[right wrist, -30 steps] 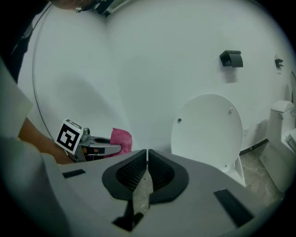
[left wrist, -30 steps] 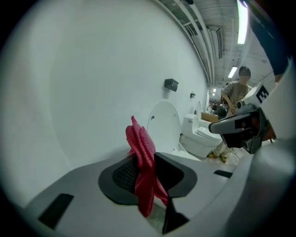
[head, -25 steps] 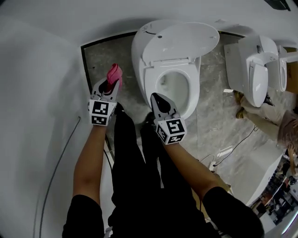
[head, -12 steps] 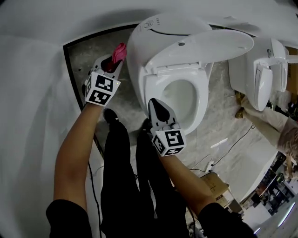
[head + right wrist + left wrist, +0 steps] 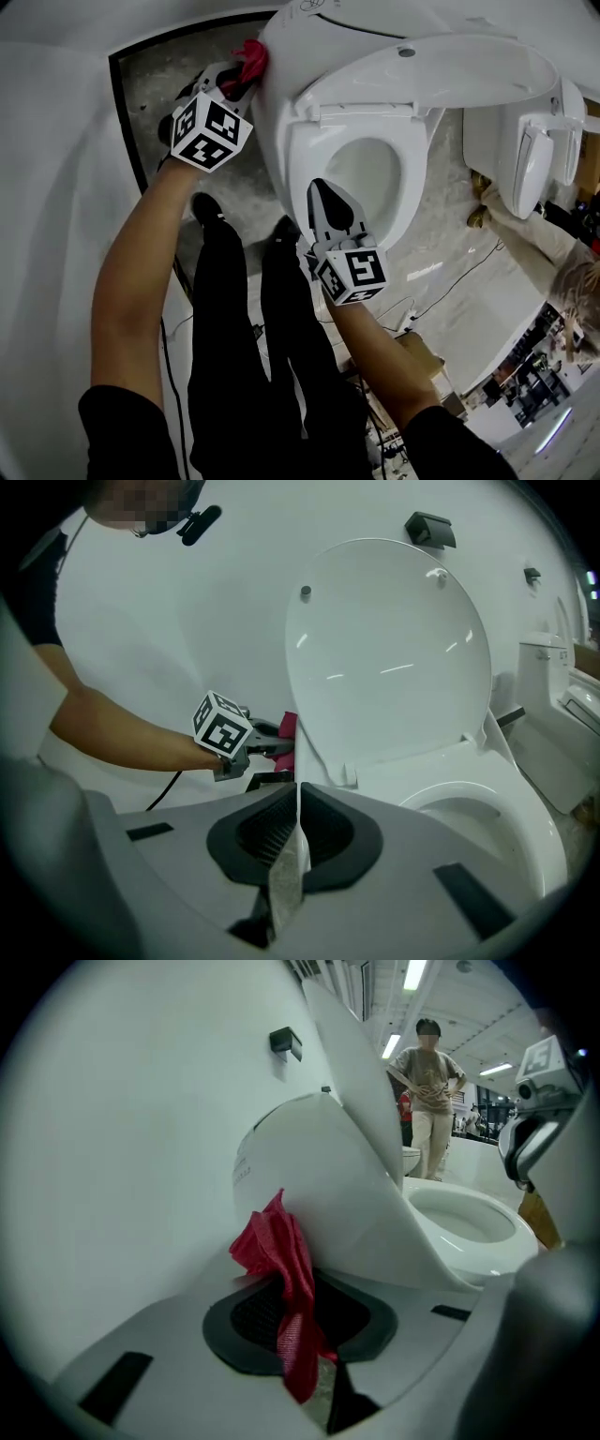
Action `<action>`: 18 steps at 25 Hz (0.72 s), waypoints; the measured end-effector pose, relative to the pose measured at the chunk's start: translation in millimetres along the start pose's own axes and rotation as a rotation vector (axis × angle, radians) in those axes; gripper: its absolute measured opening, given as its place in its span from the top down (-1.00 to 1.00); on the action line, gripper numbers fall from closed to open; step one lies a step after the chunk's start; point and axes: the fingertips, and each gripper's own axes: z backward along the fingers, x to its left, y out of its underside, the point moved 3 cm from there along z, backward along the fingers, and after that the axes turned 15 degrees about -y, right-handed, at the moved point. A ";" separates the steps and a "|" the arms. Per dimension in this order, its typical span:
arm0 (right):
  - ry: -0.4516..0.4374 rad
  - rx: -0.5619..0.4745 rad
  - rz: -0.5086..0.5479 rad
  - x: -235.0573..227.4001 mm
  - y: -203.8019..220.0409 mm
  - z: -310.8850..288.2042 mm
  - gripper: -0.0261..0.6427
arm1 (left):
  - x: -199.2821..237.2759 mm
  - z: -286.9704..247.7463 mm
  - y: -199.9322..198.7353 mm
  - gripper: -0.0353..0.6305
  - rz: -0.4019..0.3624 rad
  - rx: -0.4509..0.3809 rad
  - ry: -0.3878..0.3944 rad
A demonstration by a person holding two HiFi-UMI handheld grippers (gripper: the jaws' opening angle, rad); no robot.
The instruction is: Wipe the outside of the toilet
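Note:
A white toilet [image 5: 281,112] stands with its lid [image 5: 441,66] raised and its seat [image 5: 309,150] down. My left gripper [image 5: 239,75] is shut on a red cloth [image 5: 251,56], which presses against the left outer side of the toilet near the tank. In the left gripper view the red cloth [image 5: 286,1288] hangs from the shut jaws against the white toilet body [image 5: 309,1176]. My right gripper [image 5: 330,208] is shut with nothing in it, hovering over the front of the seat. The right gripper view shows the lid [image 5: 394,649], the bowl [image 5: 478,817] and the left gripper [image 5: 272,742].
A white wall [image 5: 56,187] curves close on the left, leaving a narrow strip of grey floor [image 5: 159,94]. A second toilet [image 5: 525,141] stands to the right. My legs in black [image 5: 244,328] stand before the bowl. A person [image 5: 429,1091] stands far behind. A cable [image 5: 441,281] lies on the floor.
My left gripper has moved forward and right with the red cloth, from the floor beside the toilet up against its left side. The right gripper has stayed above the seat front.

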 end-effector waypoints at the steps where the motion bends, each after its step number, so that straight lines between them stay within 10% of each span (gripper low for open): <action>1: -0.006 0.007 -0.001 0.0 2.6 0.7 0.81 | -4.8 2.2 1.7 0.62 -0.005 -0.002 -0.001; 9: -0.036 0.004 -0.022 10.7 16.2 2.1 0.81 | -68.3 29.5 32.6 0.62 -0.080 -0.007 0.046; 18: -0.111 0.058 0.032 9.2 37.8 17.2 0.81 | -145.7 59.8 57.7 0.63 -0.001 0.019 0.044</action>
